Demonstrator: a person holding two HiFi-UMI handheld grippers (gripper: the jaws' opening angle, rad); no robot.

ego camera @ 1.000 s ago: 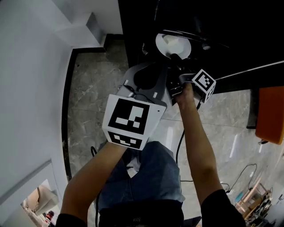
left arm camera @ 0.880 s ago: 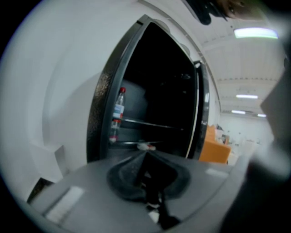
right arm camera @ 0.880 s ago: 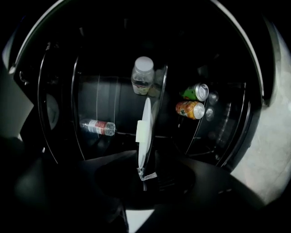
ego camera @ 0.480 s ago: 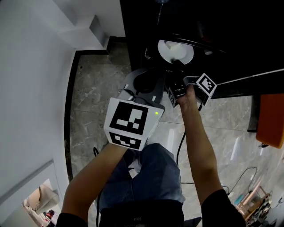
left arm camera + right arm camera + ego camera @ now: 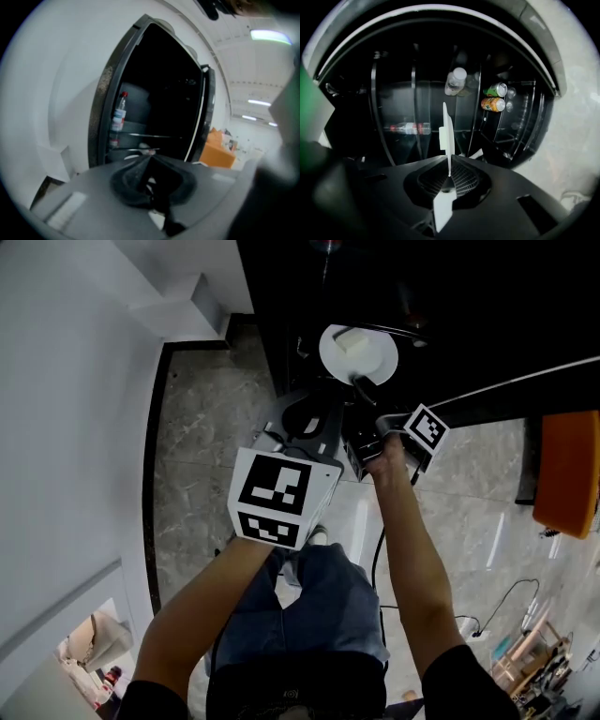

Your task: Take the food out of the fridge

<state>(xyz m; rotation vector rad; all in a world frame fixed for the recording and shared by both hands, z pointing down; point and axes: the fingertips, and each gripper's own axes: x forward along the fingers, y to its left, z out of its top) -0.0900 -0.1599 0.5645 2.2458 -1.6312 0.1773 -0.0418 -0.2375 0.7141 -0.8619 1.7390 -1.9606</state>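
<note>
Right gripper view: the right gripper (image 5: pixel 449 175), jaws just closed, pinches the plate (image 5: pixel 448 126) rim, plate jutting edge-on straight ahead into the fridge (image 5: pixel 393 70).

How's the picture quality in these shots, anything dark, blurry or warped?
Head view: fridge interior nearly black, white plate bright. Left gripper view: soft all over, fridge frame bowed by the lens. Right gripper view: sharper, cans clear, corners dark.

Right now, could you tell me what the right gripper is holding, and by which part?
A white plate, pinched at its near rim by the right gripper.
</note>
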